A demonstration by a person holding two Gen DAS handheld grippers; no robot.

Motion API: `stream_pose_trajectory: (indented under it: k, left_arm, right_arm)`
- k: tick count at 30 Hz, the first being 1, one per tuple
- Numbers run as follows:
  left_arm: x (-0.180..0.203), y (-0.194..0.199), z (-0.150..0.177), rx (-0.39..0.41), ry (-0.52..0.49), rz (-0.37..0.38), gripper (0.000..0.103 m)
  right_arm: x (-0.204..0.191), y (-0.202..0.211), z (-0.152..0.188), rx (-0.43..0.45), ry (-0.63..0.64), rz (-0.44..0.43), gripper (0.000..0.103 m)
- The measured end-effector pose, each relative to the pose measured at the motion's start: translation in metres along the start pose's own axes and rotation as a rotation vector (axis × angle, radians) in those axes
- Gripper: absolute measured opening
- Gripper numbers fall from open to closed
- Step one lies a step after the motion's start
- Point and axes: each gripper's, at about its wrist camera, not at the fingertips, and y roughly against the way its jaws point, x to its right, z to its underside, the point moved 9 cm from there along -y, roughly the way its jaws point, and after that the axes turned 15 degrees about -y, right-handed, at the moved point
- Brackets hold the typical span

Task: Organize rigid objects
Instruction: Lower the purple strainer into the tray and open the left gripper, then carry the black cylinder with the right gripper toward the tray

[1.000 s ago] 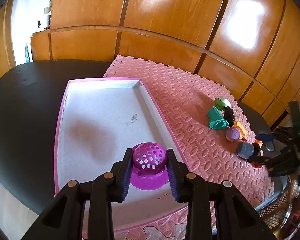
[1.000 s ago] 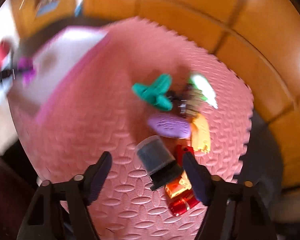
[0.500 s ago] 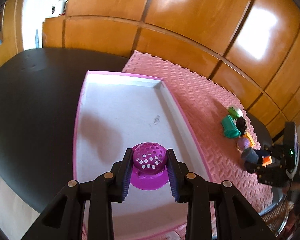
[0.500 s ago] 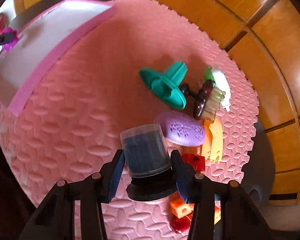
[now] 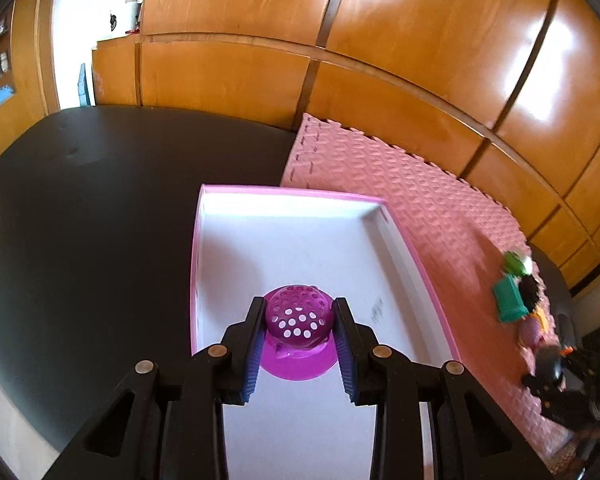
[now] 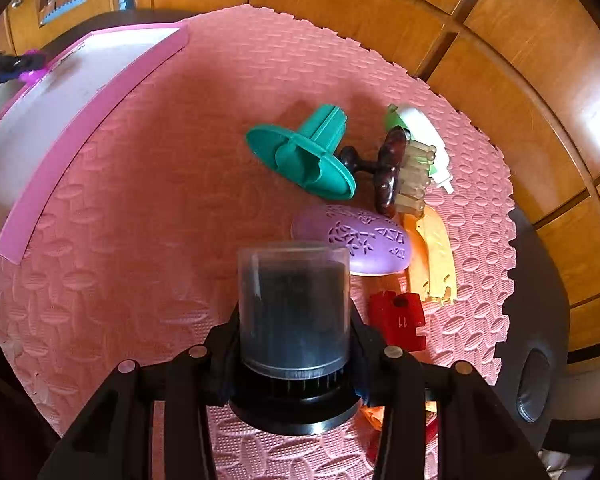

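My left gripper (image 5: 299,312) is shut on a purple perforated dome strainer (image 5: 298,320), held just above the white floor of the pink-rimmed tray (image 5: 292,191), near its left wall. My right gripper (image 6: 294,320) has a dark canister with a clear cover (image 6: 293,292) between its jaws. They are still closing, and the pads press on the canister's sides above its black ribbed base. The canister stands over the pink foam mat (image 6: 160,200). The tray's rim (image 6: 80,92) and the strainer (image 6: 30,76) show at the far left of the right wrist view.
Past the canister lie a teal funnel-shaped piece (image 6: 304,156), a brown brush (image 6: 396,172), a green and white bottle (image 6: 420,136), a purple oval case (image 6: 356,240), an orange piece (image 6: 436,256) and a red block (image 6: 398,320). Dark table top (image 5: 80,220) lies left of the tray; wooden panels stand behind.
My left gripper has carried the strainer leftward over the tray. My right gripper has sunk and its jaws have closed in from wide apart onto the canister.
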Motion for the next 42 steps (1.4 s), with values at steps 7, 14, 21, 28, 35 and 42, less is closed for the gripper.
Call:
stream_pose_trajectory:
  k: [7, 14, 21, 28, 35, 42]
  left_arm:
    - [-0.013, -0.033, -0.028, -0.016, -0.036, -0.065, 0.033]
    - [-0.029, -0.063, -0.036, -0.062, -0.059, -0.149, 0.035]
    - [-0.026, -0.033, -0.026, -0.007, -0.061, -0.165, 0.057]
    - [-0.010, 0.025, 0.021, 0.047, -0.058, -0.170, 0.057]
    - [0.019, 0.048, 0.063, 0.033, -0.053, -0.164, 0.060]
    - [0.038, 0.055, 0.072, 0.033, -0.049, -0.163, 0.062]
  right_arm:
    - [0.002, -0.001, 0.003, 0.036, -0.035, -0.039, 0.044]
    - [0.003, 0.000, 0.006, 0.049, -0.054, -0.037, 0.044]
    - [0.005, 0.002, 0.007, 0.050, -0.081, -0.047, 0.044]
    - [0.011, 0.000, 0.007, 0.042, -0.156, -0.081, 0.044]
    - [0.014, -0.002, 0.007, 0.032, -0.190, -0.112, 0.044]
    - [0.015, -0.002, 0.008, 0.037, -0.201, -0.110, 0.044]
